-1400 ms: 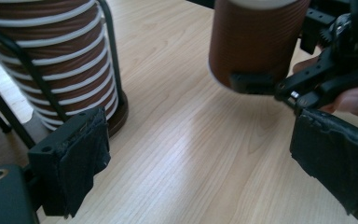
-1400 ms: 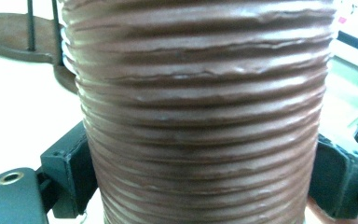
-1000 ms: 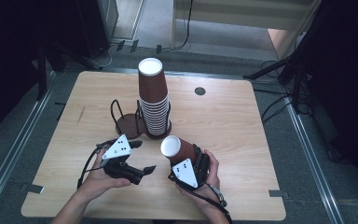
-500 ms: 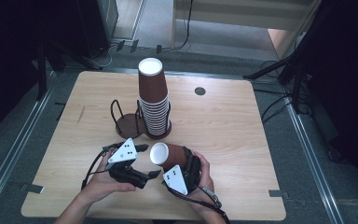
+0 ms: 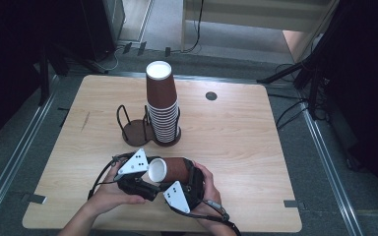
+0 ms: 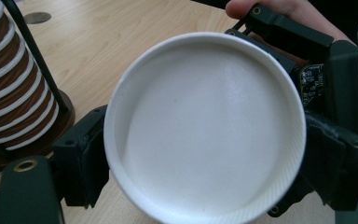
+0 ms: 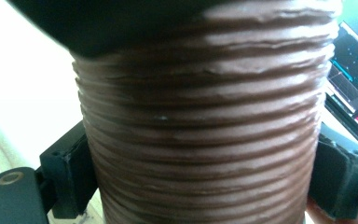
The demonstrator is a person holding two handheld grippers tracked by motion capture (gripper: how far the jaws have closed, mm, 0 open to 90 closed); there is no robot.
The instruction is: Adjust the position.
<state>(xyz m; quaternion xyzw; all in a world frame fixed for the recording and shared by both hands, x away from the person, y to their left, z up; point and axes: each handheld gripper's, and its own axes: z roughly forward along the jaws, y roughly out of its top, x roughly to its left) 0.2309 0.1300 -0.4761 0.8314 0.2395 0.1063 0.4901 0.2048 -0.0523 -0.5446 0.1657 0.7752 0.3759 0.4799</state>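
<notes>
A brown ribbed paper cup (image 5: pixel 176 169) lies on its side above the table's near edge, its white mouth turned left. My right gripper (image 5: pixel 189 173) is shut on the cup's body (image 7: pixel 205 140), one jaw on each flank (image 7: pixel 205 179). My left gripper (image 5: pixel 152 173) meets it from the left. In the left gripper view the cup's white inside (image 6: pixel 205 126) faces the camera, and the jaws (image 6: pixel 205 163) press against both sides of the rim. A tall stack of the same cups (image 5: pixel 161 105) stands upright in a dark wire holder.
The holder's second ring and round base (image 5: pixel 132 132) stand bare, left of the stack (image 6: pixel 9 93). A small dark grommet (image 5: pixel 210 96) sits in the wooden table (image 5: pixel 241 142) at the back. Black stands and cables lie on the floor around the table.
The cup tipped from mouth-up to lying on its side, mouth leftward. My left gripper moved right and closed in on the rim; both hands drew together.
</notes>
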